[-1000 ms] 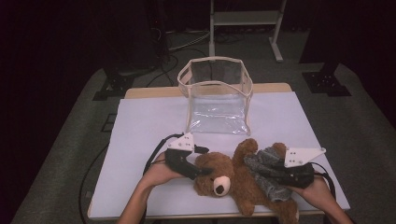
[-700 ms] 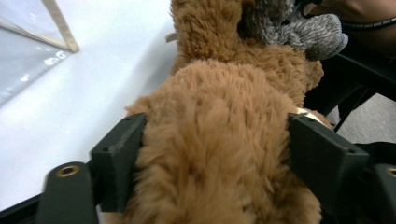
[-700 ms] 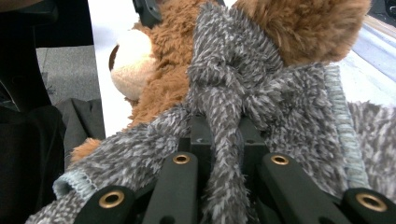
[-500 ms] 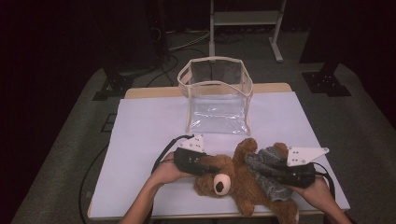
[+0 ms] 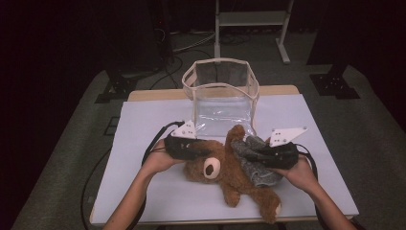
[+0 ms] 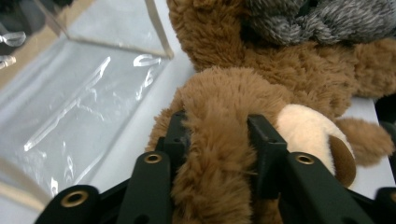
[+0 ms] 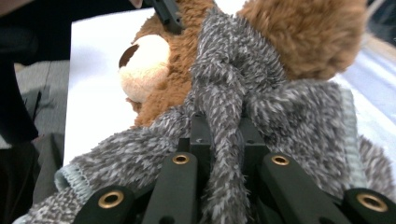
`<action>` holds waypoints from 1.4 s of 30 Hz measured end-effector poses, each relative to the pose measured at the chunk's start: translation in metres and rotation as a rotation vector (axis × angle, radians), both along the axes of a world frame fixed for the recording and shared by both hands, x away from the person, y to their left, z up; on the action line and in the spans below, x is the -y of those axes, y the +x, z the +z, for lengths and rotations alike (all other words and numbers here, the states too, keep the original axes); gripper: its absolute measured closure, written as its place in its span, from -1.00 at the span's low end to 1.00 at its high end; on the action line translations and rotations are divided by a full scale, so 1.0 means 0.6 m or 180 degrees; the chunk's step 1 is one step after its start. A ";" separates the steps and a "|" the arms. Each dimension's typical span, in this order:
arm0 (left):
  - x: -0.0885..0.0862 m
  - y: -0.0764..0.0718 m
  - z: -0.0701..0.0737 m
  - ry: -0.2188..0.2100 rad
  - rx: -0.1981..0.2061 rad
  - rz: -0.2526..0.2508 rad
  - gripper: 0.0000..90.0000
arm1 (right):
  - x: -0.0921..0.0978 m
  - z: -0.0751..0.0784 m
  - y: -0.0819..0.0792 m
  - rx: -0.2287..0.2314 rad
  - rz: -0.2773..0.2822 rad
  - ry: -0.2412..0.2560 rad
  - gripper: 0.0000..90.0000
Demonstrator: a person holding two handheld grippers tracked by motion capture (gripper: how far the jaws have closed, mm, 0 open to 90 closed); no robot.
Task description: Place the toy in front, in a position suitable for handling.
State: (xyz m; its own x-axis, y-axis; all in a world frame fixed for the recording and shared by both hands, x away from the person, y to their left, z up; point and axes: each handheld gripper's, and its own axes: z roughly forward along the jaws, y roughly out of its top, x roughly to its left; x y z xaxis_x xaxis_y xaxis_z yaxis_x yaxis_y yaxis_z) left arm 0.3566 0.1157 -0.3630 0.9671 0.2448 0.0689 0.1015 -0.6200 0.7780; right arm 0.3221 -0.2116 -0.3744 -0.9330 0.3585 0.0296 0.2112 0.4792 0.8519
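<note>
Bear (image 5: pixel 225 172) first: it lies on its back at the near edge of the table (image 5: pixel 143 124), long axis running from its head beside your left hand down to its feet at the near right corner. Your left gripper (image 6: pixel 217 135) is pinched on a fold of brown fur at the head, and your right gripper (image 7: pixel 219 126) is clamped on a bunch of the grey knitted garment (image 5: pixel 253 160) on the bear's body. The clear bag (image 5: pixel 220 93) stands open just beyond the bear, straight ahead of both your hands. It sits nearer your left gripper, so any lift goes forward and up, head end leading, I judge.
</note>
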 end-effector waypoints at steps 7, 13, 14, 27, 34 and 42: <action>-0.012 -0.013 -0.016 -0.0299 -0.0261 0.0024 -0.07 | -0.021 -0.023 -0.043 0.0097 0.0104 -0.0101 0.79; -0.006 -0.043 -0.017 -0.0147 -0.0091 -0.0031 0.10 | -0.022 -0.018 -0.064 0.0190 0.0118 -0.0215 0.79; -0.007 -0.052 -0.019 -0.0133 -0.0034 -0.0038 0.13 | -0.021 -0.013 -0.066 0.0191 0.0143 -0.0235 0.79; -0.018 -0.085 -0.028 -0.0174 0.0182 -0.0098 0.21 | -0.021 0.065 -0.006 0.0206 0.0168 -0.0273 0.77; -0.022 -0.087 -0.026 -0.0208 0.0136 -0.0158 0.17 | -0.042 0.023 -0.008 0.0041 0.0279 -0.0583 0.78; -0.014 -0.088 -0.004 -0.0225 0.0104 -0.0205 0.02 | -0.033 0.005 -0.051 0.0167 0.0233 -0.0547 0.80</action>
State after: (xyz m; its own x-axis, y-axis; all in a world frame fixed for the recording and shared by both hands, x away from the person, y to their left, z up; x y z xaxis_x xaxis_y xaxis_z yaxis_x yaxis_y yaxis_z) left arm 0.3038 0.1241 -0.3653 0.9785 0.1874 0.0856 0.0368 -0.5678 0.8224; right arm 0.2915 -0.1916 -0.3716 -0.9555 0.2852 -0.0757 0.1278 0.6311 0.7651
